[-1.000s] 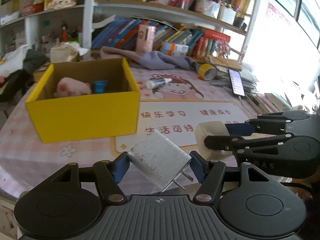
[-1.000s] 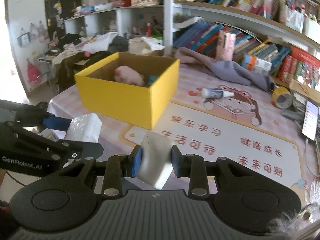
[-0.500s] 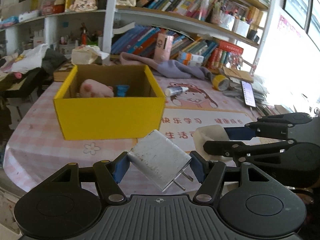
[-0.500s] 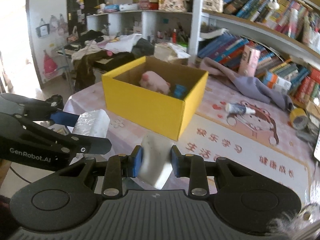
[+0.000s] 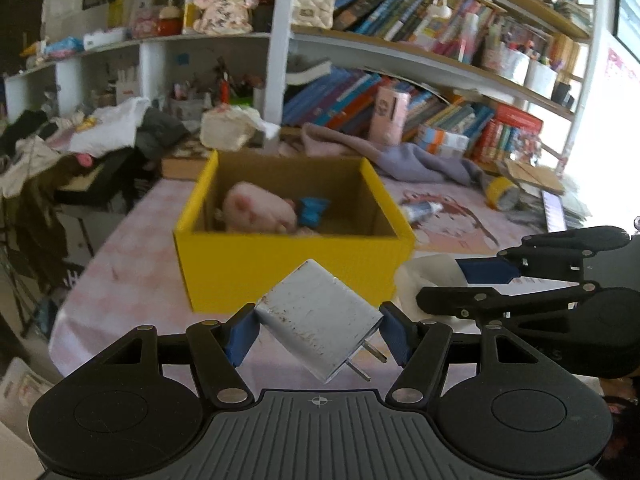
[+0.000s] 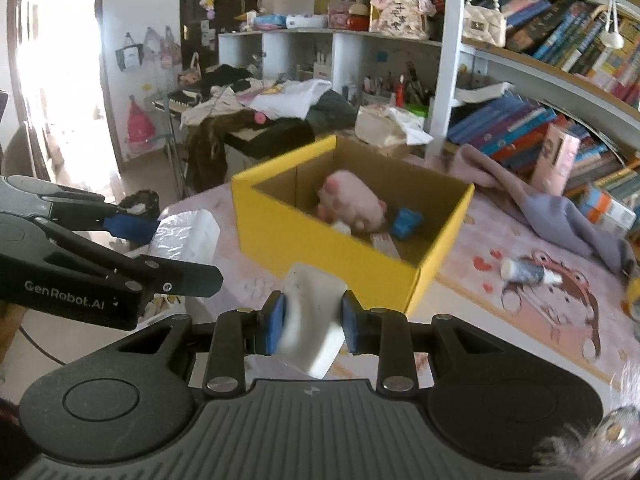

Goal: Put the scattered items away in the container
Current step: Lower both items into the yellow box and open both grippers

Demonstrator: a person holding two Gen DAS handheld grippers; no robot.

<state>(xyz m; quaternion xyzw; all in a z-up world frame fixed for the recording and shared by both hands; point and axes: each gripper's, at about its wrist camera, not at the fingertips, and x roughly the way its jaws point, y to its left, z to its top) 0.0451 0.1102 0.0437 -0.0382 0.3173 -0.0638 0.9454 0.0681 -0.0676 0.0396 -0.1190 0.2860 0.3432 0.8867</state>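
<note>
My left gripper [image 5: 316, 334] is shut on a white plug-in charger [image 5: 318, 322], prongs pointing down right, held in the air in front of the yellow box [image 5: 288, 272]. My right gripper [image 6: 310, 320] is shut on a white block [image 6: 312, 320], also held up before the box [image 6: 332, 248]. The box holds a pink plush pig [image 5: 256, 212] and a blue item [image 5: 312, 210]. Each gripper shows in the other's view: the right one [image 5: 472, 280] to my right, the left one [image 6: 160, 240] to my left, with the charger [image 6: 188, 236] in it.
A small white tube [image 6: 524, 270] lies on the printed mat right of the box. A grey cloth [image 6: 552, 208] and a yellow tape roll [image 5: 502, 196] lie behind. Bookshelves [image 5: 440, 64] stand at the back. The table's edge [image 5: 68, 308] drops off to the left.
Both grippers have risen and drawn back to the left with their loads still held. The box now sits centred ahead and its inside shows more.
</note>
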